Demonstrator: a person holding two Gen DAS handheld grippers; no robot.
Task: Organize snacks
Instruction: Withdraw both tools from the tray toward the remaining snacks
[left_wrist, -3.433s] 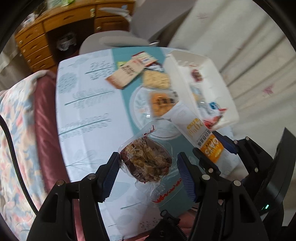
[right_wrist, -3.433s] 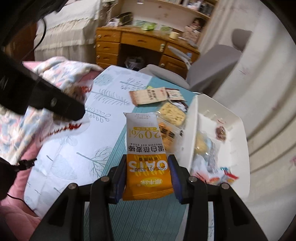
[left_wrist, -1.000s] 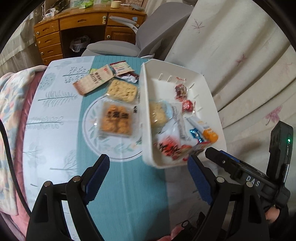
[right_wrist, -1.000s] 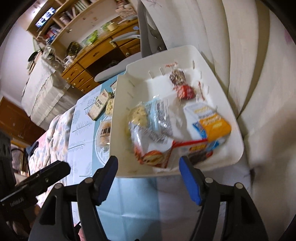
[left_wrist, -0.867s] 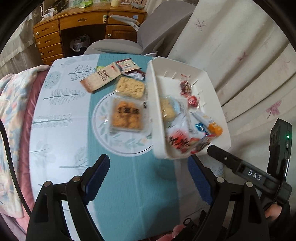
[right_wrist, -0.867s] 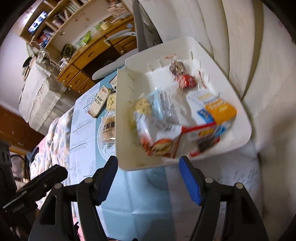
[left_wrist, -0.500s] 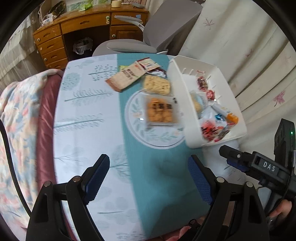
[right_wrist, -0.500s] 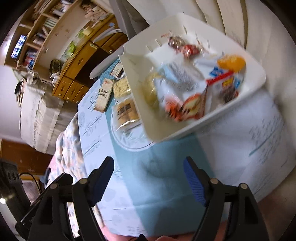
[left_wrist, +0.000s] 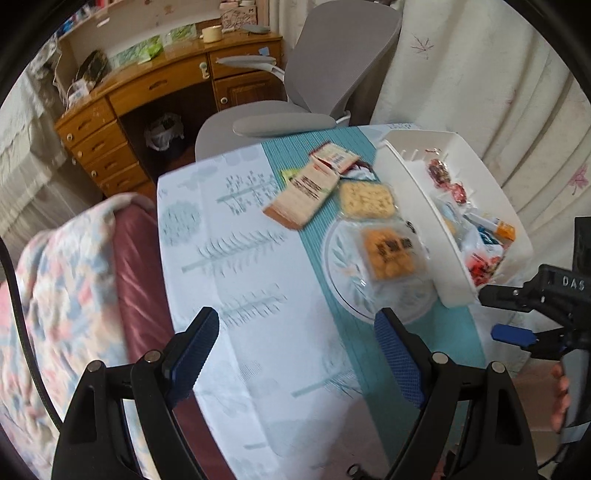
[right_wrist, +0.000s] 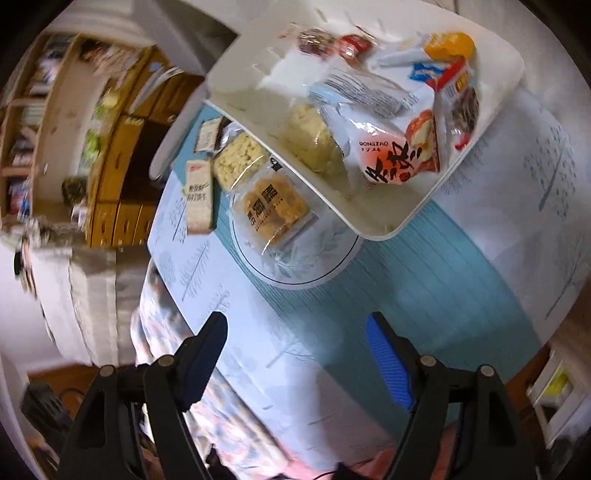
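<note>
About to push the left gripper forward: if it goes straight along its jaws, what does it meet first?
Probably the bare tablecloth short of the orange snack pack; the left gripper is open and empty. Depth is unclear.

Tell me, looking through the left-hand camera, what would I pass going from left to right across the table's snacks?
Brown flat packet → pale cracker pack → orange biscuit pack on the plate → white bin holding wrapped snacks.

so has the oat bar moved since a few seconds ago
Yes. Earlier the right hand-held gripper held it over the table; now it lies inside the white basket, its orange end showing at the far side, and the jaws are open.
</note>
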